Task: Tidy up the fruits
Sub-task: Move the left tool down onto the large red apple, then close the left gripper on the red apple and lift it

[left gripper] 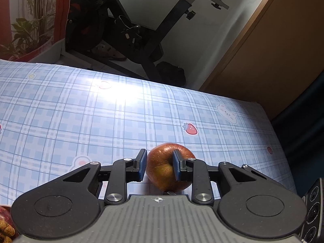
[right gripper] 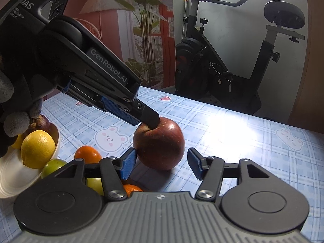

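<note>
the red apple (left gripper: 165, 167) sits on the tabletop (left gripper: 81, 121), which is covered in a blue plaid cloth with bunny and strawberry prints. the left gripper (left gripper: 159, 167) has its jaws clenched on the apple: one blue pad presses the fruit's left side and the other sits in the dimple at its top. in the right wrist view the same gripper reaches in from the upper left, its tip planted in the top of the apple. the right gripper (right gripper: 161, 163) hovers just in front of the apple with its jaws released, the left pad touching or nearly touching the fruit, the right pad apart from it. to the left a cream bowl (right gripper: 12, 184) holds a lemon (right gripper: 37, 148); an orange (right gripper: 88, 153) and a green fruit (right gripper: 53, 167) lie near its rim. an exercise bike (right gripper: 232, 60) stands behind the tabletop.
</note>
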